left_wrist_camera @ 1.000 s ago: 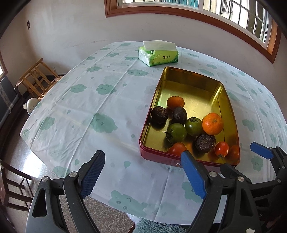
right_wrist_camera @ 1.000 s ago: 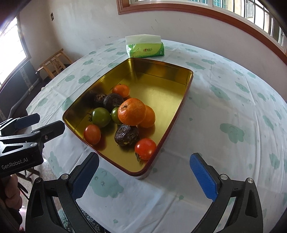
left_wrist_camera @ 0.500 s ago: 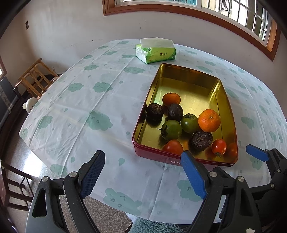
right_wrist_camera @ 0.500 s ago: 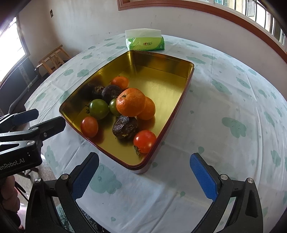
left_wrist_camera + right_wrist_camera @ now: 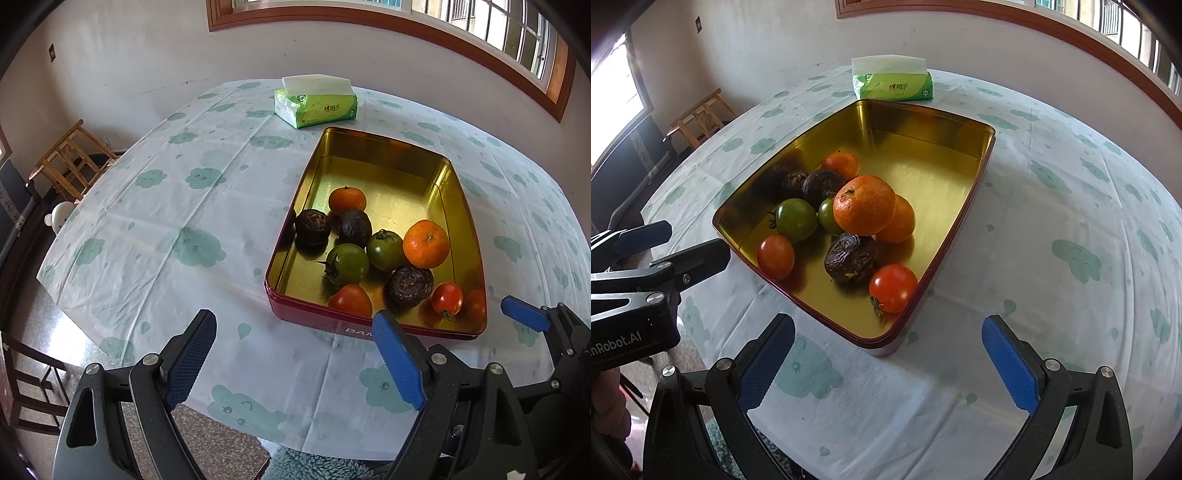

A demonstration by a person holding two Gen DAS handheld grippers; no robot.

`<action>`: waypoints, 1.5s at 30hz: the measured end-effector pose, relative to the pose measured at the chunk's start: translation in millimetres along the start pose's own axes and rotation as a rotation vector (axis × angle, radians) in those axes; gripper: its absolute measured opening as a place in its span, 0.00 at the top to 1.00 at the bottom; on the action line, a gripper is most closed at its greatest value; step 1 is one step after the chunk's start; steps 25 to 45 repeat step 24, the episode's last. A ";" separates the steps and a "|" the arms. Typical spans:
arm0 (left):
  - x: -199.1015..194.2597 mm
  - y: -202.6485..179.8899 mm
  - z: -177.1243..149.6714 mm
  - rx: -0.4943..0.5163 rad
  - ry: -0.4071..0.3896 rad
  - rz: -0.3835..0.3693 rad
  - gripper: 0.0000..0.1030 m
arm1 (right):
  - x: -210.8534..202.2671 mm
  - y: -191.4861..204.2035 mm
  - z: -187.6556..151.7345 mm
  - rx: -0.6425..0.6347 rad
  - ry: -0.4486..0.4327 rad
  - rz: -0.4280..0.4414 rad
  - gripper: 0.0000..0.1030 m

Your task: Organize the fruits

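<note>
1. Both grippers have drawn back from the tin over the last second: in the left wrist view the tin [image 5: 376, 236] now lies farther ahead and more of the tablecloth [image 5: 184, 206] shows before the fingers, and in the right wrist view the near corner of the tin has receded too. No fruit has shifted.
2. Ahead and to the right of the left gripper [image 5: 295, 365], the fruits lie gathered in the near half of the tin: two oranges [image 5: 425, 243], two green tomatoes [image 5: 348, 264], three dark wrinkled fruits [image 5: 410, 286] and two red tomatoes [image 5: 447, 298]. The far half is bare metal.
3. Left gripper stands wide, with nothing between its pads; it hangs short of the tin's near wall, probably so the whole tin shows in view.
4. Right gripper [image 5: 886, 365] is likewise spread wide and empty, just short of the tin's near corner, with a red tomato [image 5: 893, 287] nearest ahead of it.
5. Beyond the tin, well ahead of both grippers, sits a tissue pack [image 5: 316, 107], clear of the work.
6. With all fruit inside the tin and none on the cloth, this fits either a finished gathering or a mixed heap awaiting sorting by kind; I cannot tell which.
</note>
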State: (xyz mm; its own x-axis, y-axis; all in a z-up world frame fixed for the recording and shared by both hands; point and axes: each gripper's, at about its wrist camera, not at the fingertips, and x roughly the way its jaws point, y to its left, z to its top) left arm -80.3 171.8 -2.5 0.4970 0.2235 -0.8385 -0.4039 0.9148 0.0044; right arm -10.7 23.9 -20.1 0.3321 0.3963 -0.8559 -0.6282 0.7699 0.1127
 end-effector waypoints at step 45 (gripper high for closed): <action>-1.0 -1.9 1.0 0.004 0.003 -0.016 0.17 | 0.9 1.4 -0.4 -0.005 0.002 0.002 0.02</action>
